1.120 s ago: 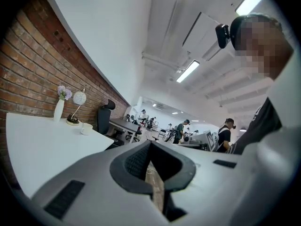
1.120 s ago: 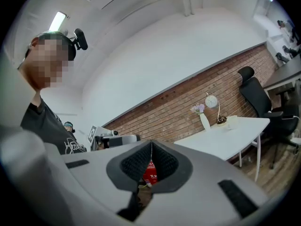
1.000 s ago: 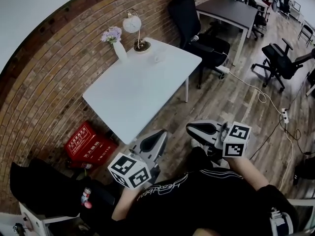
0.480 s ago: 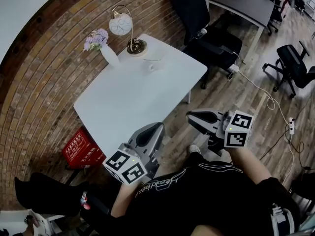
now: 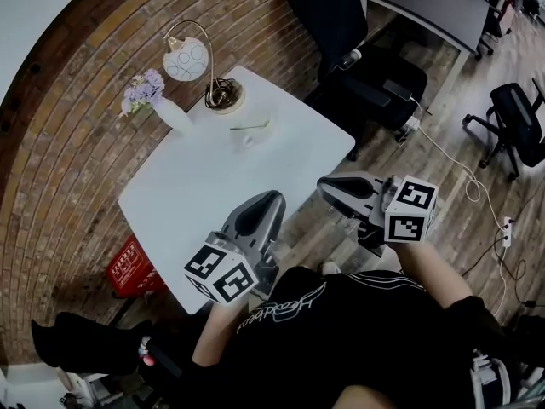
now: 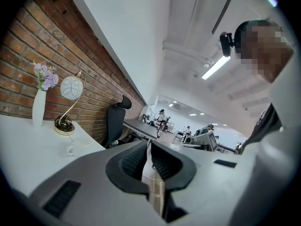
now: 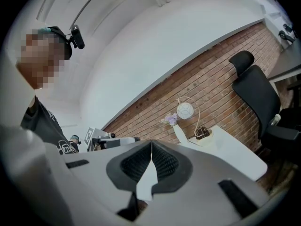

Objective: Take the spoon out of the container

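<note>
On the smooth white rectangular counter (image 5: 213, 194), a slim white vase (image 5: 170, 116) of purple flowers is standing beside a brass-based lamp (image 5: 223, 95) with a round patterned shade. Just right of them, the small white cup (image 5: 245, 135) is sitting with the thin spoon (image 5: 254, 126) resting in it. Nearer the person, the grey left gripper (image 5: 272, 201) and right gripper (image 5: 325, 187) are hovering well apart from the cup, their ribbed black fingers pressed together, holding nothing.

We've got a white table (image 5: 213, 194) against the brick wall (image 5: 77, 143) — at its far end a globe lamp (image 5: 186, 59) beside a vase of purple flowers (image 5: 162, 107). A red crate (image 5: 129, 268) sits on the floor by its near corner, with a black office chair (image 5: 328, 15) off to the right.
</note>
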Motion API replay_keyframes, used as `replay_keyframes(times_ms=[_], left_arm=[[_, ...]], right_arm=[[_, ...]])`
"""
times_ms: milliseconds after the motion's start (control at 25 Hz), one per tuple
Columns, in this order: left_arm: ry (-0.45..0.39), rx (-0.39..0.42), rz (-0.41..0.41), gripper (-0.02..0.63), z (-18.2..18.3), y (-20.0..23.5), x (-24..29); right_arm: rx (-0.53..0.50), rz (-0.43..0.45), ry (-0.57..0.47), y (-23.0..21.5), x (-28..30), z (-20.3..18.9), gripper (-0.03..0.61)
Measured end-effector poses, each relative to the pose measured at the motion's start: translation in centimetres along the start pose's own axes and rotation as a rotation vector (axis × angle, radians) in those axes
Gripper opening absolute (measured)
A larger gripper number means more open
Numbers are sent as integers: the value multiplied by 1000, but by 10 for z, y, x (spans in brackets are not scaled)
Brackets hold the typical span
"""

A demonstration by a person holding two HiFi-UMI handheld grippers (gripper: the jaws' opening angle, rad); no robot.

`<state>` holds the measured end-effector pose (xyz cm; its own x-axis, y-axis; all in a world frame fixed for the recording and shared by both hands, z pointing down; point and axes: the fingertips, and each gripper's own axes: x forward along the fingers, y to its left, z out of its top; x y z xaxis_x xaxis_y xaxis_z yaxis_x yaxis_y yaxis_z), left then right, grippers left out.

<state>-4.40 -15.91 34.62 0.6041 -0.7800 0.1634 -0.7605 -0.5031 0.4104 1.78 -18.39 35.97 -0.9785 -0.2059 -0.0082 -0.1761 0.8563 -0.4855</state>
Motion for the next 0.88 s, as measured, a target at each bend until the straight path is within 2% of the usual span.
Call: replay_keyframes(times_ms=[200, 320, 440, 640, 880], left_arm=[[-14, -17, 96, 21, 2, 48, 15], [-18, -8, 174, 107, 3, 83, 26], [-12, 17, 233, 135, 4, 121, 42], [17, -57, 317, 186, -6, 191, 63], [77, -119, 425, 187, -23, 270, 80]], right_arm=[[13, -20, 8, -26, 6, 4, -3], [16, -44, 23, -45, 12, 7, -3], [22, -75, 32, -68, 21, 9, -3], [98, -100, 5, -108, 41, 12, -3], [152, -114, 18, -152, 71, 10, -3]])
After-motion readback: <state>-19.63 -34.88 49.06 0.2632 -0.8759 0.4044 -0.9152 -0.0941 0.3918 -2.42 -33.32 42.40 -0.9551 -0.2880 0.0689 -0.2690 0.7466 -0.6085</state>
